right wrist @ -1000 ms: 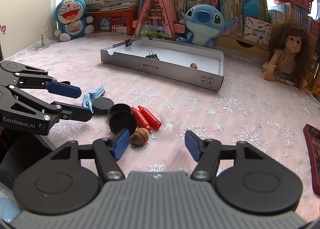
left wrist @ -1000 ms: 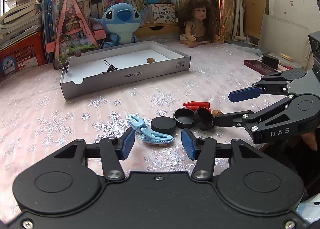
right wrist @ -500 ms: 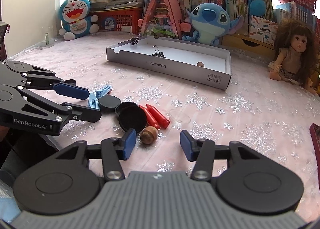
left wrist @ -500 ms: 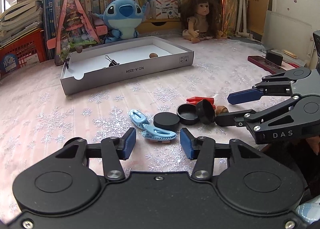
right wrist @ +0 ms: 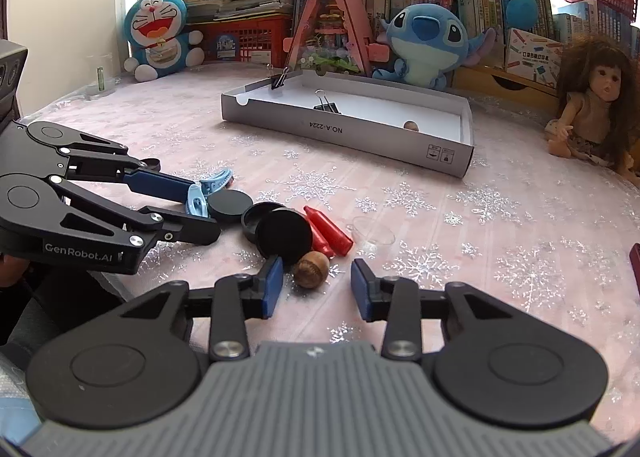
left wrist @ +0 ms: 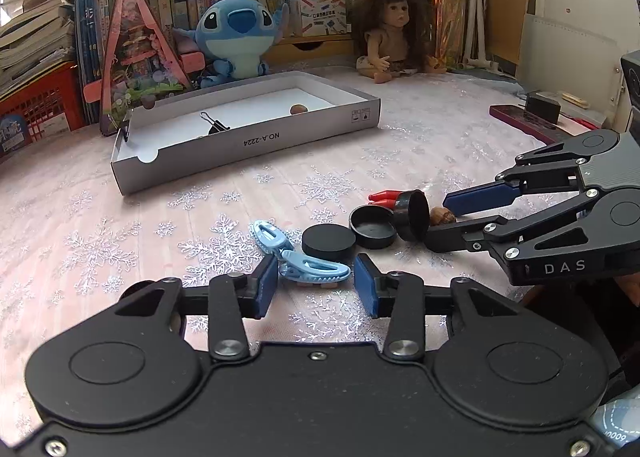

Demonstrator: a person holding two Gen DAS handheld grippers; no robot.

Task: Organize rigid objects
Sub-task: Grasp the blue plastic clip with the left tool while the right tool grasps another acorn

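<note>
Two red pieces point(left wrist: 385, 196) half hidden behind black lid point(left wrist: 412, 215).

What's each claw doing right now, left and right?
Left claw: closing around the blue hair clip, pads not yet pressing it.
Right claw: closing around the brown nut, pads not yet touching it.

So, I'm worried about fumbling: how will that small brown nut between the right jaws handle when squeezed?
The small brown round nut looks hard and rounded, so it may squirt sideways or roll across the cloth as the jaws close. It probably weighs little.
</note>
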